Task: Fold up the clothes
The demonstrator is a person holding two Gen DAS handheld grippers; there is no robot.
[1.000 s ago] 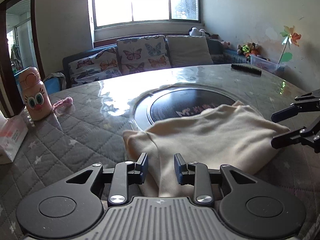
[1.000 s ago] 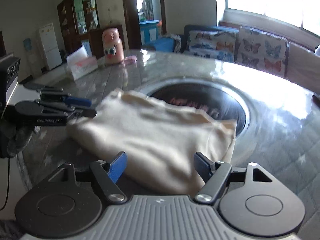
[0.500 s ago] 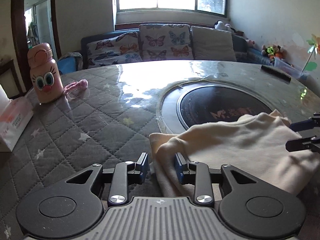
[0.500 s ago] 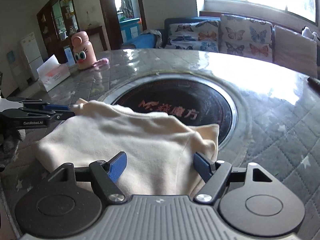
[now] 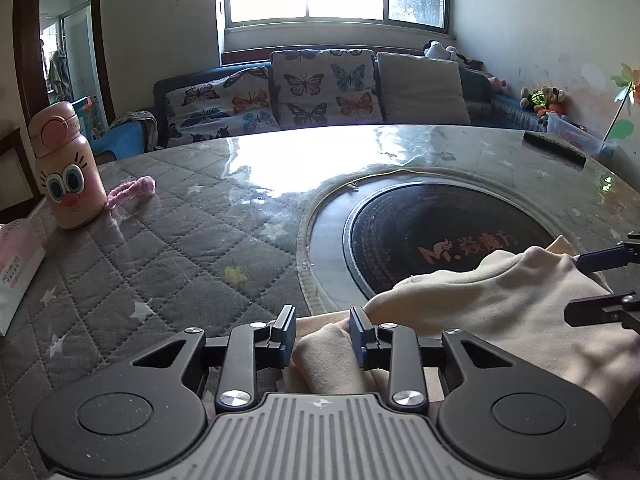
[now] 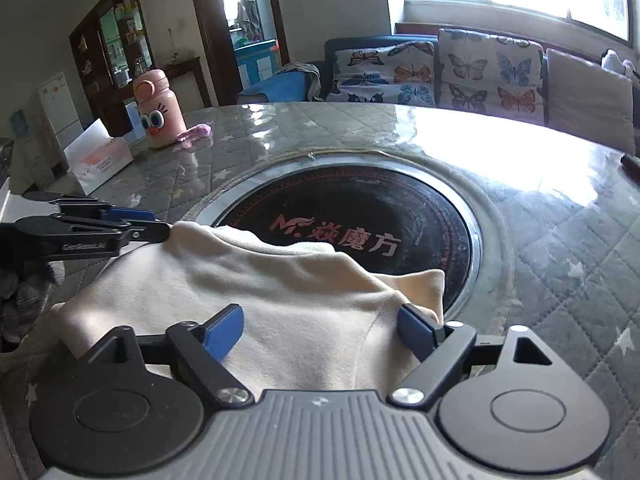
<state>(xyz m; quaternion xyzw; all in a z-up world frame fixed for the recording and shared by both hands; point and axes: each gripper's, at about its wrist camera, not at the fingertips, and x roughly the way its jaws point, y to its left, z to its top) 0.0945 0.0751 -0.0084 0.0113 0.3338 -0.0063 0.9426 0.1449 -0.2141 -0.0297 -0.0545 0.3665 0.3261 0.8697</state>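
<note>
The cream top [image 6: 280,300] lies folded at the table's [image 5: 168,248] near edge, its far side over the round black cooktop [image 6: 360,216] at 12 o'clock. The right gripper [image 6: 320,330] is opening wide, cloth between its pads but not pinched. The left gripper [image 5: 322,330] sits half spread around a corner, not squeezing. I think letting go gently, then lifting straight away, keeps the fold flat.
</note>
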